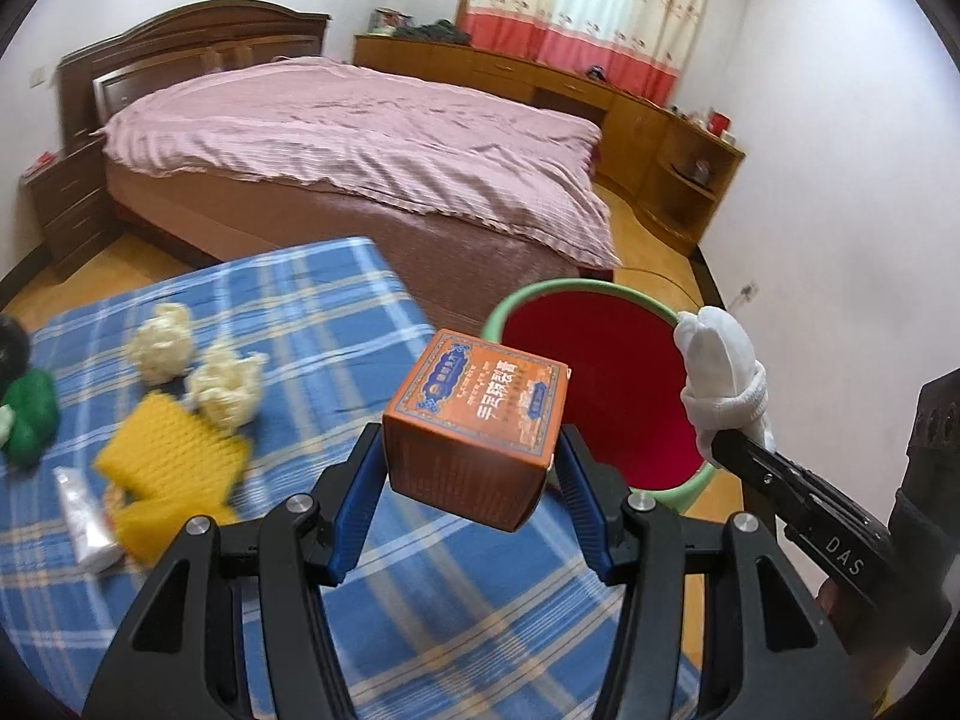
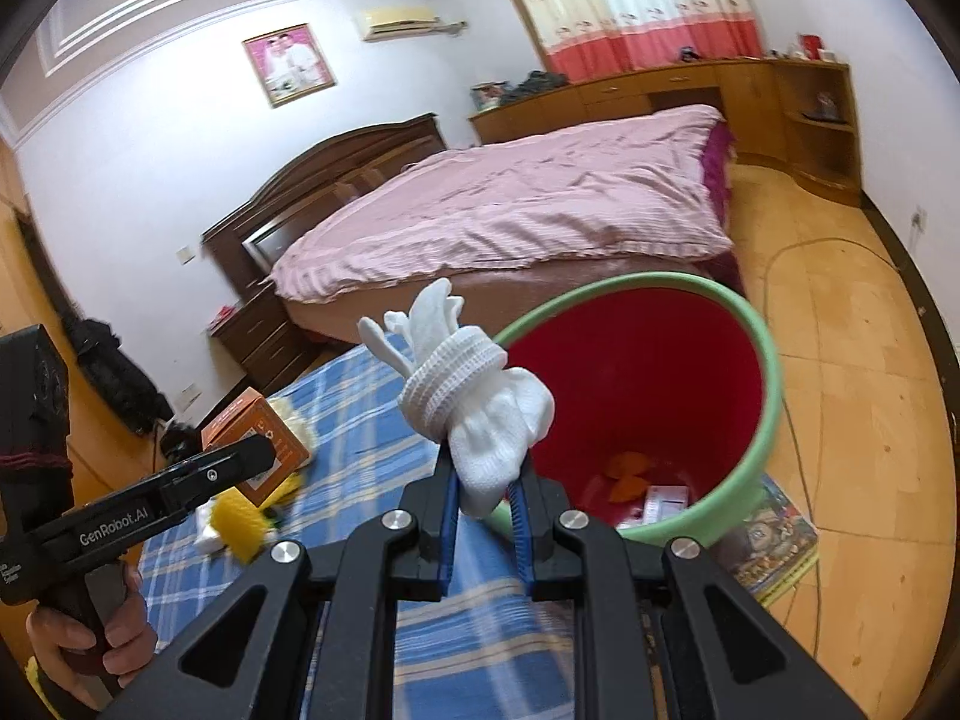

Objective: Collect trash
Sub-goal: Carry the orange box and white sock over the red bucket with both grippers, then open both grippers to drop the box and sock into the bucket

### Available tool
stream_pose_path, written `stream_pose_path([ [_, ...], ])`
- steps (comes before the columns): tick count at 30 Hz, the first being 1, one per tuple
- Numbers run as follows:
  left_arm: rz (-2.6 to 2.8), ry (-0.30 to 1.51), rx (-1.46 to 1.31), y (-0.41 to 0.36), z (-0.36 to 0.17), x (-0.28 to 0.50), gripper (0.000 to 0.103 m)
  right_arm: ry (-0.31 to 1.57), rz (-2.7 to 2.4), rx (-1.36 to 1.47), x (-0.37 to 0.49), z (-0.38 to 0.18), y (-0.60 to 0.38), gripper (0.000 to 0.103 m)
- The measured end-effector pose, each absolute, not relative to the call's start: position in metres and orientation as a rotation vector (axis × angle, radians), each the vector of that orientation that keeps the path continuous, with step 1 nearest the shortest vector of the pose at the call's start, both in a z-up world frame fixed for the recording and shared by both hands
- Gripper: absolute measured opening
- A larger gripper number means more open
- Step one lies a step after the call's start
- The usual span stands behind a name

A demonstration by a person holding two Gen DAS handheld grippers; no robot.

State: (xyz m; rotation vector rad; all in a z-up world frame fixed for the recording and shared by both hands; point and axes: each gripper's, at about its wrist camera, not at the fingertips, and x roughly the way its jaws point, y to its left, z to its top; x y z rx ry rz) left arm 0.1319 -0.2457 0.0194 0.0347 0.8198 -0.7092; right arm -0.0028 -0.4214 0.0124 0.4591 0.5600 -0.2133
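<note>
An orange cardboard box (image 1: 480, 426) with printed characters is clamped between the blue pads of my left gripper (image 1: 471, 468), above the edge of the blue plaid cloth (image 1: 336, 312). My right gripper (image 2: 485, 480) is shut on a knotted white sock bundle (image 2: 474, 408), seen in the left wrist view as the white bundle (image 1: 720, 366) at the bin's rim. The bin (image 1: 600, 384) is green outside and red inside; in the right wrist view the bin (image 2: 648, 384) holds orange scraps and a small white carton at its bottom. The box (image 2: 255, 438) and the left gripper (image 2: 240, 468) appear at the left there.
On the plaid cloth lie two crumpled cream paper balls (image 1: 192, 366), a yellow waffle sponge (image 1: 168, 462), a white tube (image 1: 84, 516) and a green item (image 1: 27, 420). A pink-covered bed (image 1: 372, 156) stands behind, wooden cabinets (image 1: 630, 108) along the wall, a picture mat (image 2: 768, 534) under the bin.
</note>
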Motion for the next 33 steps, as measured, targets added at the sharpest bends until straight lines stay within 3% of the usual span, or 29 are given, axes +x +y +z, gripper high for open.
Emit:
stream_pose_path([
  [15, -0.803, 0.864, 0.12, -0.332, -0.013, 0.142, 0.057, 0.604, -0.324, 0.533, -0.002, -0.024, -0.484, 0.018],
  [33, -0.833, 0.902, 0.119, -0.353, -0.031, 0.151, 0.059, 0.656, -0.346, 0.573, 0.012, -0.049, -0.5, 0.024],
])
